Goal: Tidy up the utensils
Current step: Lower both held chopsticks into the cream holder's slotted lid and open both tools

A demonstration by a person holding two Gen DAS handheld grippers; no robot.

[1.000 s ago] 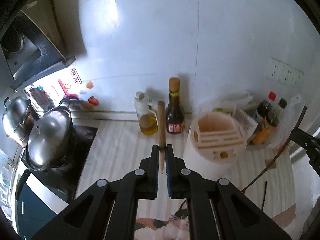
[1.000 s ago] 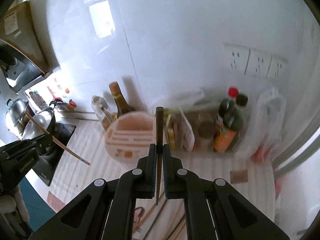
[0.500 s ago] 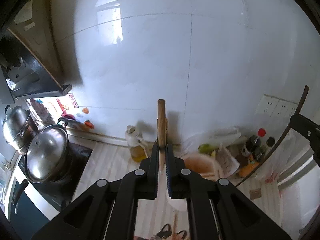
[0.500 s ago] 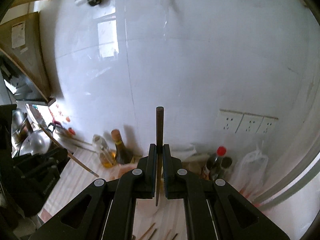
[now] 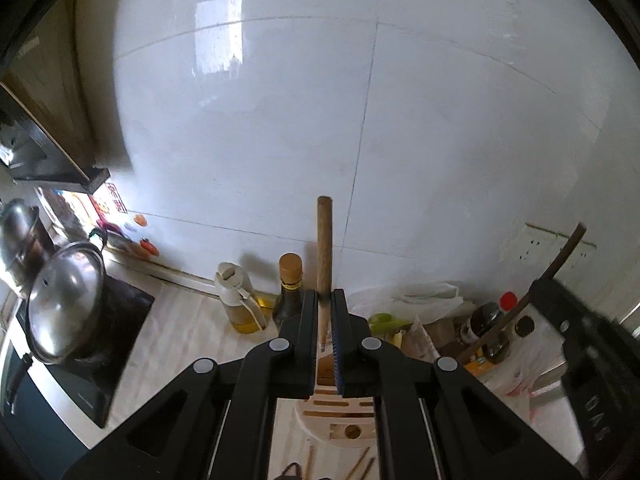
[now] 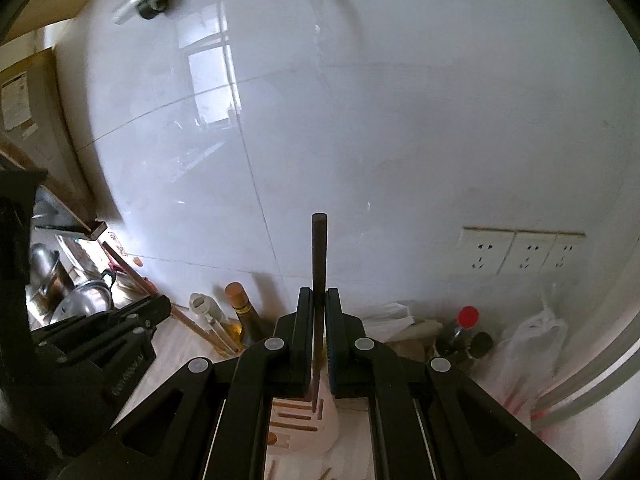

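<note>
While the left gripper (image 5: 325,320) clenches a pale chopstick (image 5: 324,248) and the right gripper (image 6: 319,320) a dark chopstick (image 6: 319,256) above the slotted holder (image 5: 340,412), both look light, stiff, slippery, best pinched mid-shaft.

Both chopsticks (image 5: 324,256) have risen above the slotted holder (image 5: 340,420).

A pale striped countertop (image 5: 188,332) carries an oil bottle (image 5: 240,304), a dark sauce bottle (image 5: 289,292), a slotted utensil holder (image 5: 340,420) and, seemingly, loose chopsticks (image 5: 362,460).
</note>
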